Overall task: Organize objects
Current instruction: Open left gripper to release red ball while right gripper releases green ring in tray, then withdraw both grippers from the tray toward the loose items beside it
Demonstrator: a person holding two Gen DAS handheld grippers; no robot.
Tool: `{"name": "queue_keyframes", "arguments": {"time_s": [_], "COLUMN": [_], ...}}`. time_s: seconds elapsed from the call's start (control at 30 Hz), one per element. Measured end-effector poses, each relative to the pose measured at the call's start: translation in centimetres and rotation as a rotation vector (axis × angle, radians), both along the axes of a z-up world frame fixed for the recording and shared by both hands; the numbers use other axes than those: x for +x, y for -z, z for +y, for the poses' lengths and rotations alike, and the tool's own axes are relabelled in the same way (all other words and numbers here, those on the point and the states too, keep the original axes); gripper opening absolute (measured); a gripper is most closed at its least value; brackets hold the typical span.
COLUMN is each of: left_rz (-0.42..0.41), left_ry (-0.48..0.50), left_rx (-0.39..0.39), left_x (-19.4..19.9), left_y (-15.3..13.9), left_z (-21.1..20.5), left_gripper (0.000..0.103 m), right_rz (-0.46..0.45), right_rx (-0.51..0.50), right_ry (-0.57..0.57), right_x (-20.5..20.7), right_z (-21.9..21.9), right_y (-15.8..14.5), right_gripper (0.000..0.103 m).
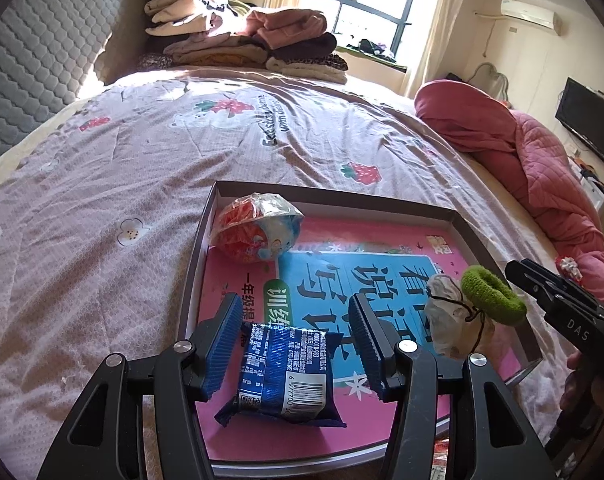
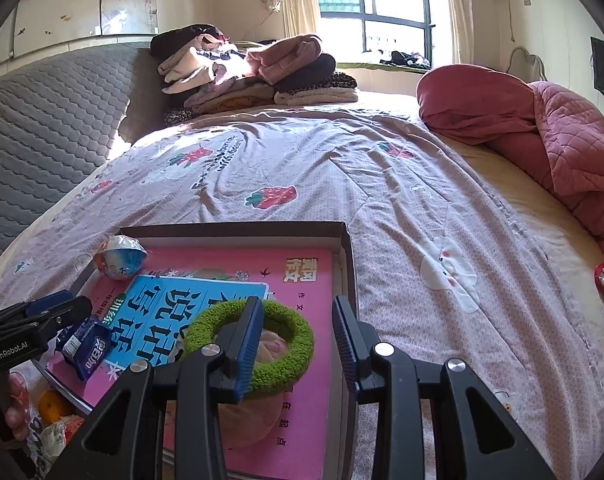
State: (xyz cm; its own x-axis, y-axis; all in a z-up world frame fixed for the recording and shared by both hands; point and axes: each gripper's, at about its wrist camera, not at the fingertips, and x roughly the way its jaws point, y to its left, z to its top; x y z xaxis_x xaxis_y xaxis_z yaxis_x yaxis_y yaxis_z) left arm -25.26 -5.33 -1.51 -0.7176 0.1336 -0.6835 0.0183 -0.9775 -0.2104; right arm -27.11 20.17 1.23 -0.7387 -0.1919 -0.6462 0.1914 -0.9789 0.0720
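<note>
The left gripper (image 1: 296,344) hangs with jaws apart around a blue packet (image 1: 284,380) lying on the book (image 1: 381,280) in the tray (image 1: 200,248), long axis along the fingers, barcode end nearest. The right gripper (image 2: 298,344), jaws spread, has one finger through the green hair tie (image 2: 282,344).

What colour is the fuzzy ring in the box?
Green; the fuzzy ring shows best in the right wrist view.

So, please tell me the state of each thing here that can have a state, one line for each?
left gripper: open, jaws either side of the blue snack packet, not clamped
blue snack packet: sealed, lying in the box
right gripper: open
green hair tie: looped over one finger
box: open, no lid
round wrapped snack: sealed, inside the box
</note>
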Motion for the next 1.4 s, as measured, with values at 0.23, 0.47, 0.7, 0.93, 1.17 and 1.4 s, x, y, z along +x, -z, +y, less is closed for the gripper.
{"name": "queue_keyframes", "arguments": {"time_s": [0.23, 0.47, 0.7, 0.93, 1.17, 1.4], "left_rz": [0.023, 0.029, 0.038, 0.06, 0.066, 0.106], "left_ry": [0.012, 0.008, 0.011, 0.004, -0.009, -0.022], "left_rx": [-0.015, -0.05, -0.075, -0.084, -0.07, -0.074], "left_x": [1.0, 2.0, 3.4, 4.8, 6.6, 8.5], "left_y": [-1.3, -2.2, -3.2, -4.4, -5.4, -6.8], "left_z": [0.5, 0.9, 1.6, 1.6, 1.1, 0.9], "left_gripper": [0.058, 0.063, 0.064, 0.064, 0.065, 0.065], "right_rz": [0.018, 0.034, 0.05, 0.073, 0.106, 0.125], "right_rx": [-0.014, -0.016, -0.015, -0.029, -0.031, -0.036], "right_ry": [-0.013, -0.027, -0.045, -0.052, -0.06, -0.061], "right_x": [0.8, 1.8, 3.1, 4.4, 6.1, 7.8], "right_z": [-0.2, -0.5, -0.7, -0.4, -0.3, 0.1], "right_y": [-1.1, -2.1, -3.1, -4.3, -5.7, -6.4], "right_gripper": [0.036, 0.038, 0.044, 0.044, 0.049, 0.052]}}
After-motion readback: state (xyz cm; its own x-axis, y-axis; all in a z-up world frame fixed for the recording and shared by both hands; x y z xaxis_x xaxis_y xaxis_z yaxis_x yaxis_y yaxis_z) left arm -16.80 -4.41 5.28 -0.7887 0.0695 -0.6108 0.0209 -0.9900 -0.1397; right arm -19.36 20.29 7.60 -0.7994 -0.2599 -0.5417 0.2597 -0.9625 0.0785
